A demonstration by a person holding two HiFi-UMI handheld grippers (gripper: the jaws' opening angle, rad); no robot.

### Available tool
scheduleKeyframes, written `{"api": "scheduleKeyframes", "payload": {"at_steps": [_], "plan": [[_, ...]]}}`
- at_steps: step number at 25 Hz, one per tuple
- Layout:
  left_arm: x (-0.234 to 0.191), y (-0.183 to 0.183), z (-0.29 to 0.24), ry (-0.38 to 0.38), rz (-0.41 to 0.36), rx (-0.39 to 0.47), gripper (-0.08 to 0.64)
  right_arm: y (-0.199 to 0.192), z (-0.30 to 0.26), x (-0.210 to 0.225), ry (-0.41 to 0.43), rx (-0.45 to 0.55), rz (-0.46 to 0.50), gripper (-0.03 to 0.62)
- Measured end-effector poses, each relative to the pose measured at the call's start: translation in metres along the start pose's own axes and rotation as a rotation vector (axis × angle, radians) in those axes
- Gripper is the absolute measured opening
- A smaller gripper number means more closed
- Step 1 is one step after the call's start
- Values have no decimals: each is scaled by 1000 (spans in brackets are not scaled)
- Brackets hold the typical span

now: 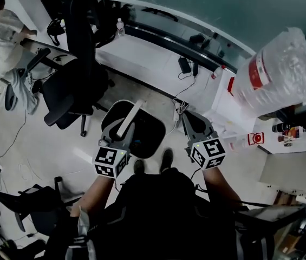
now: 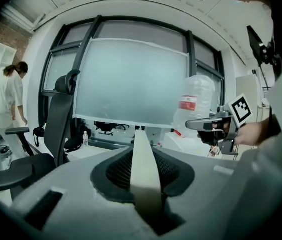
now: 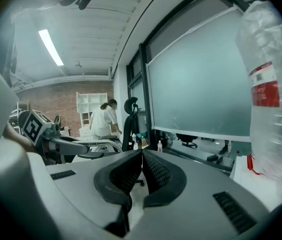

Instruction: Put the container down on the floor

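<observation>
Left gripper (image 1: pixel 119 138) clamps the strap handle (image 1: pixel 129 121) of the container (image 1: pixel 153 133), held over the floor ahead of the shoes (image 1: pixel 167 158). Right gripper (image 1: pixel 195 124) is closed and empty. Hazard: the thin handle may slip through the jaws and drop the container.

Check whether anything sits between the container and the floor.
Nothing visible does. The left gripper holds the container by its handle over open floor; the chair stands off to its left, the shoes beside it. Directly underneath is hidden.
</observation>
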State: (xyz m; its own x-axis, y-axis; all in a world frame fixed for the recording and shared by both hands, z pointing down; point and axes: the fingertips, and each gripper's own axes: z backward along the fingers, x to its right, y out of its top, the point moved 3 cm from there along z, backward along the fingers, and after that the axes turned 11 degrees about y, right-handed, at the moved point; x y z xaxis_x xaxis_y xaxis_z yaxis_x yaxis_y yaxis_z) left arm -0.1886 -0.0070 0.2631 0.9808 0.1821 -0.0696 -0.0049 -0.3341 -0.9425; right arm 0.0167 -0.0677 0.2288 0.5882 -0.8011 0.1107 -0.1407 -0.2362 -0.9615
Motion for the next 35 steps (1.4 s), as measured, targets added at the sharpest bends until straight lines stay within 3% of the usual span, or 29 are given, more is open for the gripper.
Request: {"api": "scheduleKeyframes", "payload": {"at_steps": [15,24,35], "plan": [[17,15,-88,94,26,-22,95,-2,-26,83,102,-16,27,8],[-2,-11,-143,2,-18,-58,95,-28,-75,107,25,-32,12,8],[-14,-90,-214,-102,-68,-148,95,-105,-108,130,-79,-120,-54,8]]}}
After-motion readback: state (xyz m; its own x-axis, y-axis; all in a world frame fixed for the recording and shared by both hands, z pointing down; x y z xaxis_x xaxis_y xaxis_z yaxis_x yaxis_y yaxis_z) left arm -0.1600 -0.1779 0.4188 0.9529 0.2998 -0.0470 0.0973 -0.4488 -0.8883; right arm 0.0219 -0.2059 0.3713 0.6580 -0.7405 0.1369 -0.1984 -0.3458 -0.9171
